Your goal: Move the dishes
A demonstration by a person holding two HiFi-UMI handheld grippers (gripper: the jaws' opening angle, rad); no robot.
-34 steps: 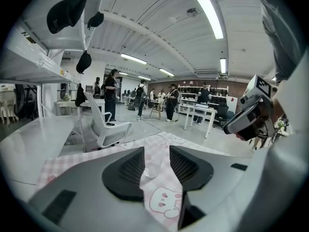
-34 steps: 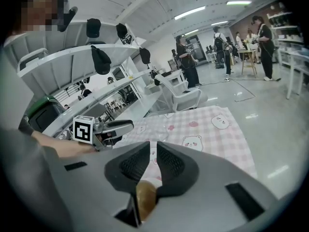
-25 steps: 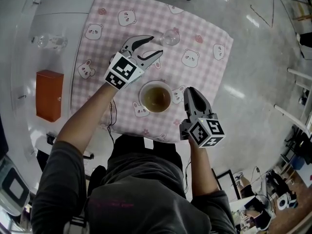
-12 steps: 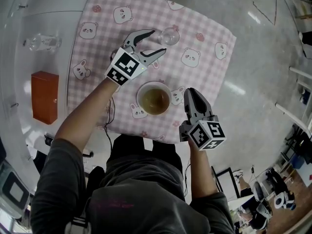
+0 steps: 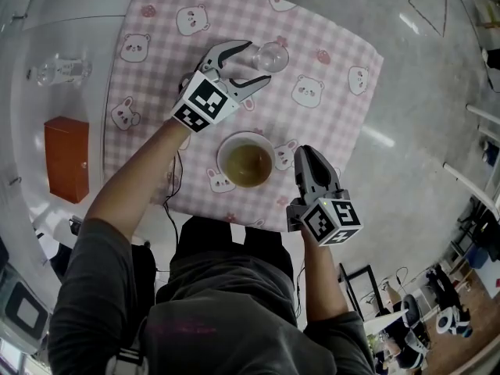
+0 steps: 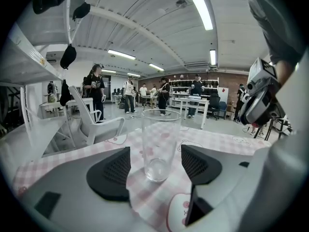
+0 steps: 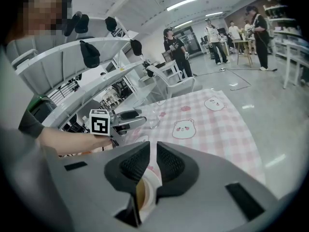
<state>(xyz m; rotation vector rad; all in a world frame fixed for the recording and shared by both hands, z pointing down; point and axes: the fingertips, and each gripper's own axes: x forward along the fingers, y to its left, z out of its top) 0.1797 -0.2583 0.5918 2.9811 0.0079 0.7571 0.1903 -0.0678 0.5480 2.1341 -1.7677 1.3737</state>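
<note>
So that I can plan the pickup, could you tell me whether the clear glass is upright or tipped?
Upright: the glass stands on its base on the checked cloth, open rim uppermost.

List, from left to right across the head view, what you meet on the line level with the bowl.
orange box → left forearm → bowl → right gripper
</note>
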